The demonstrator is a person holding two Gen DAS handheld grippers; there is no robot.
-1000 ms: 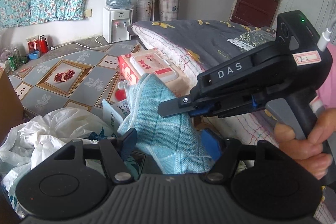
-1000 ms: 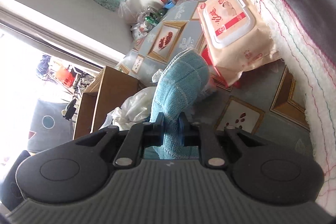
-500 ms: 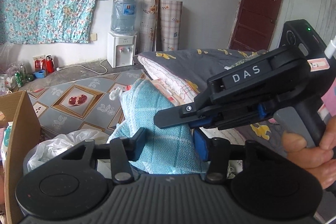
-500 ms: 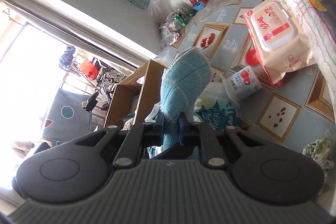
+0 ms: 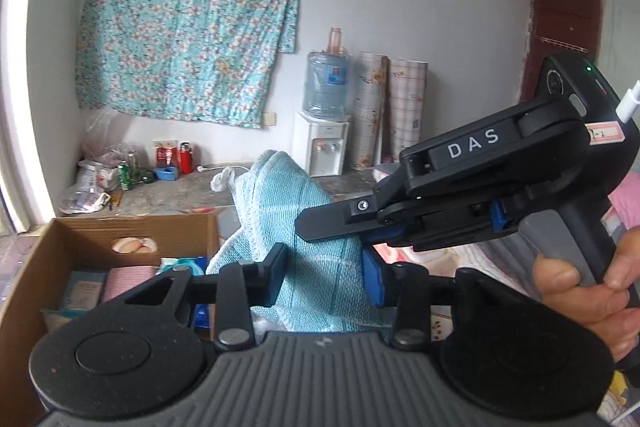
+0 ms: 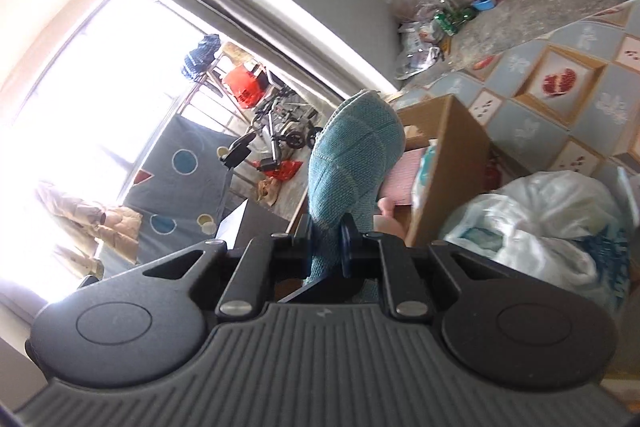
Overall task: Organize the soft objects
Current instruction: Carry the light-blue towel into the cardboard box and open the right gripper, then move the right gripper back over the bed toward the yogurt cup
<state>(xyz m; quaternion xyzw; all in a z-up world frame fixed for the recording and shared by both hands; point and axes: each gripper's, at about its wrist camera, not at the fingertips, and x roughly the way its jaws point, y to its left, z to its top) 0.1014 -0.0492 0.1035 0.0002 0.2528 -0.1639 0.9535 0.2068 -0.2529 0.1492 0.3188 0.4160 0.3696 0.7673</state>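
Note:
A light blue checked towel [image 5: 288,211] is held up in the air by both grippers. My left gripper [image 5: 324,277] is shut on its lower part, jaws pressed against the folded cloth. My right gripper [image 6: 328,247] is shut on the same towel [image 6: 356,155]; it also shows in the left wrist view [image 5: 340,227], coming in from the right and pinching the towel's right side. An open cardboard box [image 5: 132,227] stands below and to the left, holding a pink cloth [image 5: 124,279] and other packs. The box also shows in the right wrist view [image 6: 448,163].
A white plastic bag [image 6: 540,223] lies right of the box on the patterned floor mat [image 6: 560,107]. A water dispenser [image 5: 322,147] and rolled mats stand at the far wall. Bottles and bags [image 5: 120,171] sit on the floor by the wall.
Both grippers have carried the towel up and to the left, away from the wipes pack and bedding. The cardboard box has come into view below the towel.

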